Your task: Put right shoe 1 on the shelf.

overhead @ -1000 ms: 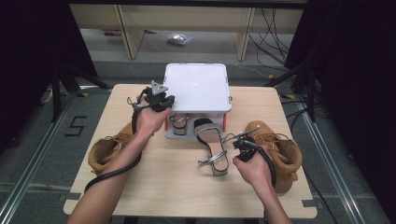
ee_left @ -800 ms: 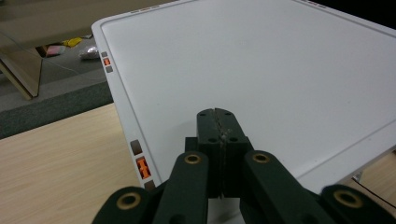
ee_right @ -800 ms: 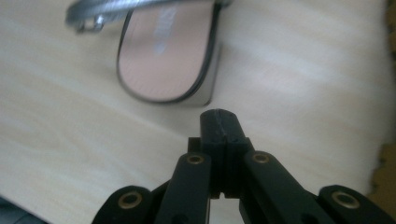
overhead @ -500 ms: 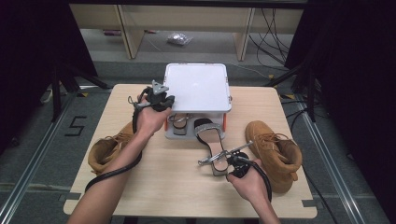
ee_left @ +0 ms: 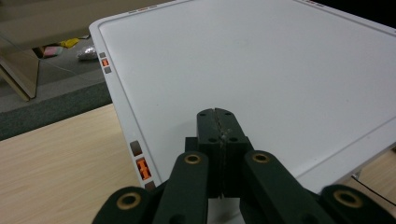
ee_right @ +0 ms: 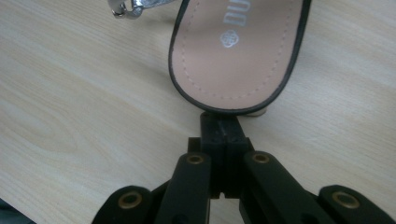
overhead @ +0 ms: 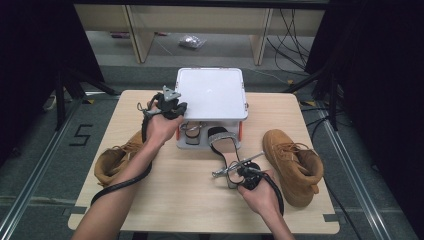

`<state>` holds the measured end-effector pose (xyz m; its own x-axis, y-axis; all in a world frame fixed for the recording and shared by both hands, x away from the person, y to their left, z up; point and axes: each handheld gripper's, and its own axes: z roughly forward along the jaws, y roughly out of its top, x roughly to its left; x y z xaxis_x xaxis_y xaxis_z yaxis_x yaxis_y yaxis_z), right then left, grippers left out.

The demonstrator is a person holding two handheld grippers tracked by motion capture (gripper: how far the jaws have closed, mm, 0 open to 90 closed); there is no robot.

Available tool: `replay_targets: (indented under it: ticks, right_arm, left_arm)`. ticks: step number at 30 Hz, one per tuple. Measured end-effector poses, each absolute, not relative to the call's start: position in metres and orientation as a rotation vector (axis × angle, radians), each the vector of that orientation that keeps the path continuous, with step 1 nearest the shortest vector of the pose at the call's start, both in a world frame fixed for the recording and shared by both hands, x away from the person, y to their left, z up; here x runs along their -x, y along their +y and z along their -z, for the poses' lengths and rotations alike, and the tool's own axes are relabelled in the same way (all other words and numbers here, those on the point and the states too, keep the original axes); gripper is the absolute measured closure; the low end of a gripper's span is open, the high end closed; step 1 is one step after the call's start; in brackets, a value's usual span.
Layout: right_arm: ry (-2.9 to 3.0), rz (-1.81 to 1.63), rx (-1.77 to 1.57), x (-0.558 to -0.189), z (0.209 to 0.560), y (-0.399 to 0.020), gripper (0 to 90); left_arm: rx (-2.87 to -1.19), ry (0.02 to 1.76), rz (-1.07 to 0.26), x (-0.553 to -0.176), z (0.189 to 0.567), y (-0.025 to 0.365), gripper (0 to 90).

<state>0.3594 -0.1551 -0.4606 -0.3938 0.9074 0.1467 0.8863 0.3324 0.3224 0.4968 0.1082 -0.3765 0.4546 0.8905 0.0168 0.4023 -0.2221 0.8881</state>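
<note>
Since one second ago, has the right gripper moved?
Yes. In the high view the right gripper has shifted left, away from the right tan boot, to the heel end of the sandal; its jaws are shut.

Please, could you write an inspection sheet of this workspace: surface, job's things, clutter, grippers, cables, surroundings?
Surface: light wooden table, bare at the front.
Job's things: heeled sandal lies before the white box; a second sandal sits under the box's raised lid.
Clutter: two tan boots, one at each side.
Grippers: left gripper shut, resting over the lid; right gripper shut, tips at the sandal's heel end.
Cables: black gripper cable along the left forearm; loose cables on the floor behind.
Surroundings: wooden furniture legs, crumpled wrapper.
</note>
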Motion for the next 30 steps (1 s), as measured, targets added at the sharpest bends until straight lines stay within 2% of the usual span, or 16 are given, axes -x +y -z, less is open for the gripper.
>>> replay_targets:
  ticks: [15, 30]
  right_arm:
    - [2.532, -0.526, -1.653, -0.362, 0.462, -0.147, 90.0]
    - [2.561, -0.587, -1.522, -0.382, 0.46, -0.129, 90.0]
  left_arm:
    - [-1.823, 1.091, -0.694, -0.497, 0.376, 0.108, 89.5]
    - [-1.834, 1.089, -0.697, -0.497, 0.376, 0.108, 89.5]
